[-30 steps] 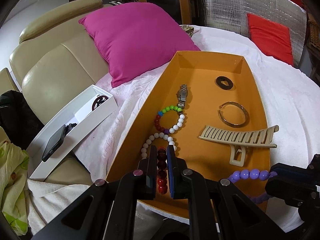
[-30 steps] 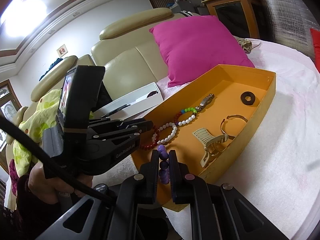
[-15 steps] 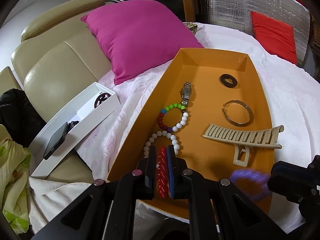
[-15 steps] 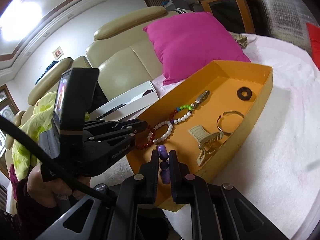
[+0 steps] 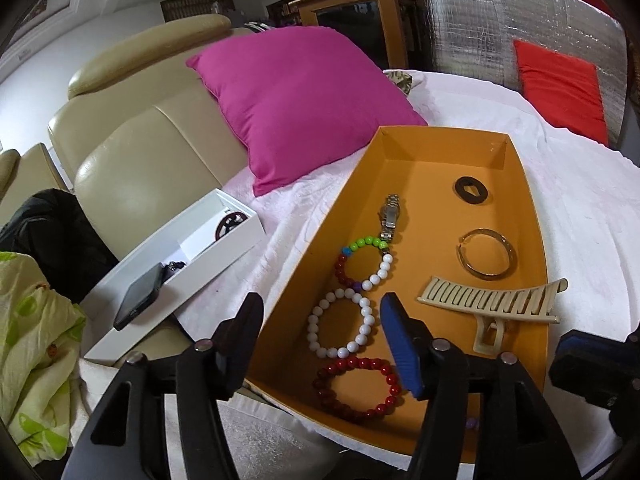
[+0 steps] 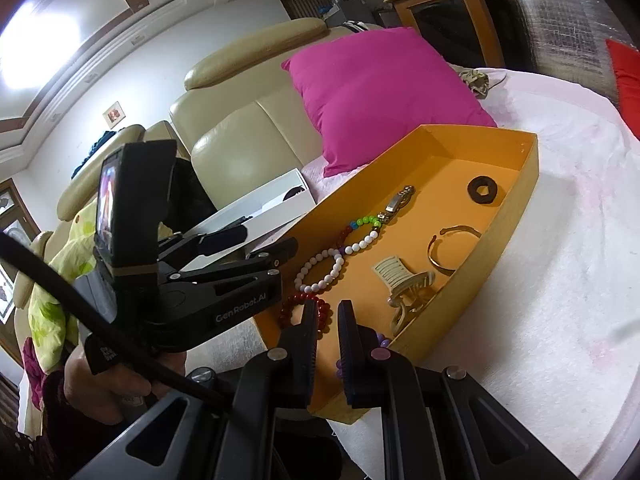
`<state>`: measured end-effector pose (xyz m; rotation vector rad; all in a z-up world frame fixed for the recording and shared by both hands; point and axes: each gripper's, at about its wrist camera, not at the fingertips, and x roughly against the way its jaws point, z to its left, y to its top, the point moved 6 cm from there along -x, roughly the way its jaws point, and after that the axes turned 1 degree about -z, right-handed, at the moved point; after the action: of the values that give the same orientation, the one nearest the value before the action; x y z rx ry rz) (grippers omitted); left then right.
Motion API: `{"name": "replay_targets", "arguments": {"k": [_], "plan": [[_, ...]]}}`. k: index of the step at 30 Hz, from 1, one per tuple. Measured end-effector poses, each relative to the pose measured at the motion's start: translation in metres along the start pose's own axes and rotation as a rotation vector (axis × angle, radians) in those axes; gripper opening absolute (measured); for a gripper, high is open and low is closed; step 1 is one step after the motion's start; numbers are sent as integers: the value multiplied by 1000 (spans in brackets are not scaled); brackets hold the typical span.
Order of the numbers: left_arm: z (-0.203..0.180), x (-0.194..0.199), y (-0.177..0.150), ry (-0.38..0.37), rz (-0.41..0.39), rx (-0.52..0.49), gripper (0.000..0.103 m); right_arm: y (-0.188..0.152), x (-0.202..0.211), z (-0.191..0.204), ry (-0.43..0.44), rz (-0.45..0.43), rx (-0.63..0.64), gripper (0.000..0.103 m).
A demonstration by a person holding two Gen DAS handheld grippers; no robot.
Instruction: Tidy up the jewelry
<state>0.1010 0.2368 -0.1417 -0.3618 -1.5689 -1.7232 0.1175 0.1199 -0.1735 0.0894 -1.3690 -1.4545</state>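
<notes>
Left tool [image 5: 320, 330] spread wide above red bracelet [image 5: 356, 384] in orange tray [image 5: 536, 248]; right tool [image 6: 327, 322] narrowly parted, empty

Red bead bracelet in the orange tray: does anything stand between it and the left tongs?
Nothing visible does. The red bead bracelet lies in the tray below the open left tongs; the white bracelet lies beyond it, not between.

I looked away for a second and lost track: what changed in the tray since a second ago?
The left gripper opened and let go of the red bracelet, which now lies flat in the orange tray near the white bracelet. The right gripper opened too; the purple bracelet dropped beneath it. The watch, bangle and hair clip stayed put.
</notes>
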Motion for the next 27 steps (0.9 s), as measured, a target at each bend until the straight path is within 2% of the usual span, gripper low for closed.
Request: {"name": "replay_targets", "arguments": {"k": [9, 13, 15, 17, 20, 23, 27], "plan": [[5, 22, 2, 50, -16, 38, 77, 11, 21, -1, -9, -51, -10, 12], [4, 40, 1, 58, -29, 42, 79, 14, 35, -4, -35, -84, -18, 13], [3, 49, 1, 57, -32, 39, 79, 14, 43, -6, -54, -99, -24, 17], [4, 59, 3, 60, -43, 37, 79, 15, 49, -8, -74, -109, -30, 29], [7, 81, 7, 55, -64, 46, 81, 17, 62, -8, -103, -138, -27, 38], [13, 100, 10, 59, -84, 53, 81, 20, 78, -4, -130, -164, -15, 45], [20, 128, 13, 77, -120, 59, 86, 26, 105, 7, -151, -208, -5, 49]]}}
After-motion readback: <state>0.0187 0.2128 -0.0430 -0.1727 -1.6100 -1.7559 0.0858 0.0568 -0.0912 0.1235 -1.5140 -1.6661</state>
